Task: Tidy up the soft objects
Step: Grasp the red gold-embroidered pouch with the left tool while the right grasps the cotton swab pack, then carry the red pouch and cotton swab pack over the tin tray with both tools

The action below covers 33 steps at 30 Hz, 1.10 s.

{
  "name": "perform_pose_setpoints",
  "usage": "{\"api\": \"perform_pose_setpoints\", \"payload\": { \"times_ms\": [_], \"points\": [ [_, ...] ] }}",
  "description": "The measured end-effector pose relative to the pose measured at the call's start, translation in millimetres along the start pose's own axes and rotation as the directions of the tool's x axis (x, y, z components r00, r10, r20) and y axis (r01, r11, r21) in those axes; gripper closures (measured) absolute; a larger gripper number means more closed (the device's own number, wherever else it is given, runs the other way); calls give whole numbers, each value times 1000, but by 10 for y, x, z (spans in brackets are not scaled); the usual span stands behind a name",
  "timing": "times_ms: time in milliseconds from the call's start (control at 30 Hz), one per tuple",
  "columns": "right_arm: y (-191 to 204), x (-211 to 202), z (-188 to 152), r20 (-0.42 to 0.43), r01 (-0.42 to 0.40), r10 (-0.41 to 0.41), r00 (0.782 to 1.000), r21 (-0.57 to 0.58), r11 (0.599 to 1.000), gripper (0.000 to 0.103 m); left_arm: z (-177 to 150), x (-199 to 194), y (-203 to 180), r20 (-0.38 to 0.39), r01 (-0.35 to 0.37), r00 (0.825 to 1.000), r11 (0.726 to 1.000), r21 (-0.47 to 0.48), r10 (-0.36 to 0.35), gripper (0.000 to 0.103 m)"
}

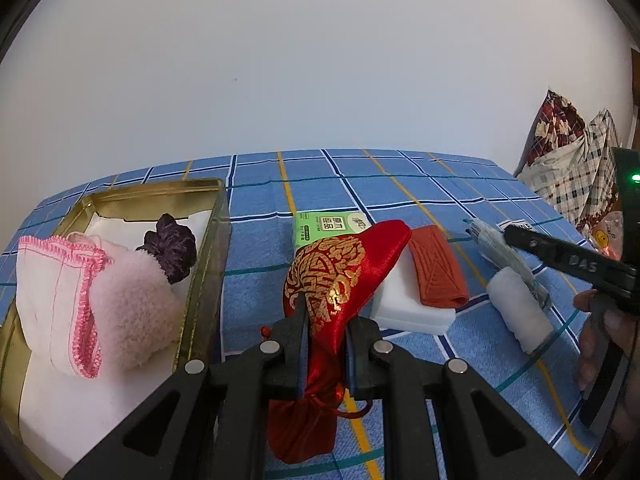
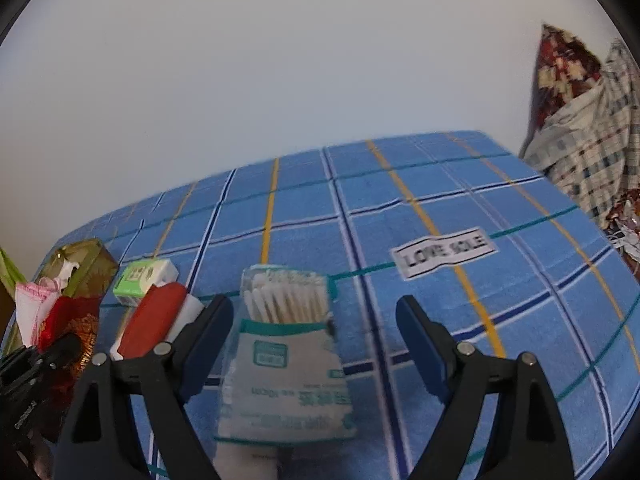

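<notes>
Left claw (image 1: pixel 326 320): jaws narrow, clamped on the gathered neck of a red pouch (image 1: pixel 336 276) with gold print; the pouch body rises between and beyond the fingers, its drawstring end hanging below them. The pouch sits above the checked tabletop (image 1: pixel 400 184), just right of a gold tin (image 1: pixel 216 216). Inside the tin lie a white cloth (image 1: pixel 52 280) with pink edging, a pink fluffy piece (image 1: pixel 132 308) and a dark scrunchie (image 1: pixel 172 248). Behind the pouch: a green tissue pack (image 1: pixel 320 226), a white sponge block (image 1: pixel 412 312) and an orange pad (image 1: pixel 438 272) resting on that block. Further right lies a white roll (image 1: pixel 520 312).

Right claw (image 2: pixel 316 328): jaws wide, nothing pressed. A swab packet (image 2: pixel 286 360) lies on the tabletop between the fingers, nearer the left finger and apart from the right; whether it touches the left one cannot be told. A label (image 2: pixel 444 254) reading "LOVE SOLE" lies beyond, to the right.
</notes>
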State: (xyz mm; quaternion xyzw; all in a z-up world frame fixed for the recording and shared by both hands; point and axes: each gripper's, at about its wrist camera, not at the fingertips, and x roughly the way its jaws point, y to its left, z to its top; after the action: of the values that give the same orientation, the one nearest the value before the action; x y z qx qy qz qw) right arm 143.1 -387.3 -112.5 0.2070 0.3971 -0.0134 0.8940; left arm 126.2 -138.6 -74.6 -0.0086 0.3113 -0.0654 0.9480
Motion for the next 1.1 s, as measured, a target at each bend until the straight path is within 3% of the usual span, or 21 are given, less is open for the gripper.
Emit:
{"api": "perform_pose_setpoints", "payload": {
  "times_ms": [200,300,400,467,567,800,1100],
  "points": [
    [101,222,-15,-106,41,-45,993,-41,998,19,33,97,3,-32,4,999,1000,-9,-4,88],
    [58,341,-24,-170,30,-33,985,-19,999,29,49,140,8,-41,18,999,1000,-17,-18,88],
    [54,339,-20,-165,39,-42,985,-21,999,36,43,106,-1,-26,25,999,1000,-6,-25,88],
    [52,318,-27,-158,22,-25,987,-16,1000,58,29,87,9,-21,29,999,1000,-4,-29,88],
    [-21,298,-24,-150,-11,14,989,16,1000,64,18,49,35,-5,24,1000,1000,-15,-24,88],
    [-65,119,-46,-71,-29,33,997,55,998,66,-18,-84,30,54,-2,999,1000,-6,3,88],
    [62,-146,-32,64,-27,27,998,-8,1000,66,-20,-251,74,154,-25,988,1000,1,25,88]
  ]
}}
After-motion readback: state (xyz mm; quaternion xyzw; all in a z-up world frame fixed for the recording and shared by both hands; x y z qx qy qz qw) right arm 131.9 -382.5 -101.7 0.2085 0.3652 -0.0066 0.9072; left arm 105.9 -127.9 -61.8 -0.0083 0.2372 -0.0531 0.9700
